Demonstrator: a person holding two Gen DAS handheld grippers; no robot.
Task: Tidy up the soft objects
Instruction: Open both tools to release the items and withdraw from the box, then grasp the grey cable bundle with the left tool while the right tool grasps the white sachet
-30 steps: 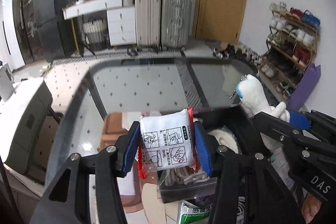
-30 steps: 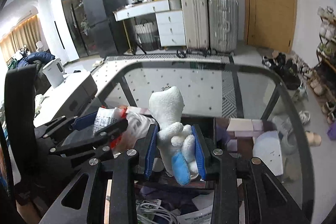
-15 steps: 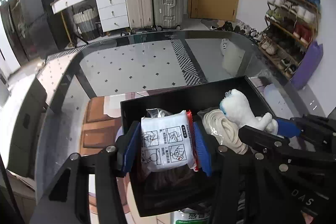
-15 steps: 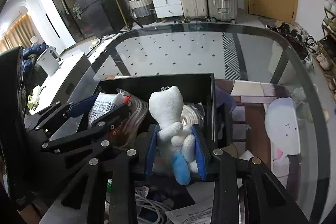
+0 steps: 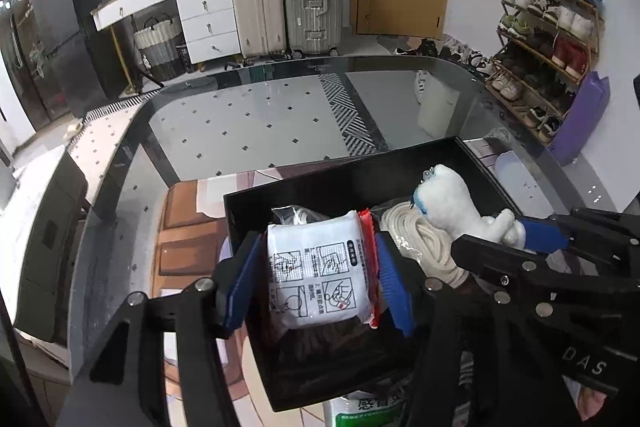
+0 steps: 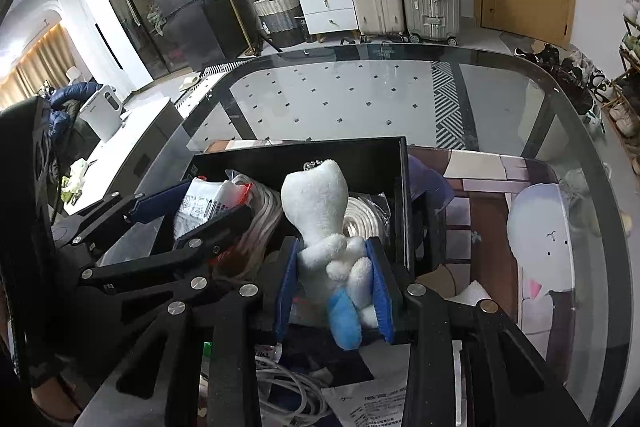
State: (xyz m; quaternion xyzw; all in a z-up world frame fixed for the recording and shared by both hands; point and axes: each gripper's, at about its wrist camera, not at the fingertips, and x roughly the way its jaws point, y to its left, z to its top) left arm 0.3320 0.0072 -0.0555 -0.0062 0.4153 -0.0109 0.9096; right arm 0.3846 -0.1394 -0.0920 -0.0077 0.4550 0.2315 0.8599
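Observation:
My left gripper is shut on a white soft packet with printed pictures and a red edge, held over the left half of a black box. My right gripper is shut on a white plush toy with a blue foot, held over the right half of the same box. The packet also shows in the right wrist view, and the plush in the left wrist view. Coiled white rope and a dark brown soft item lie inside the box.
The box stands on a glass table over a patterned mat. Papers and white cables lie near the front edge. A green-printed pack sits in front of the box. Suitcases, a drawer unit and a shoe rack stand beyond.
Both grippers have tilted down and lowered toward the box, still holding the packet and the plush. The box interior now shows below them.

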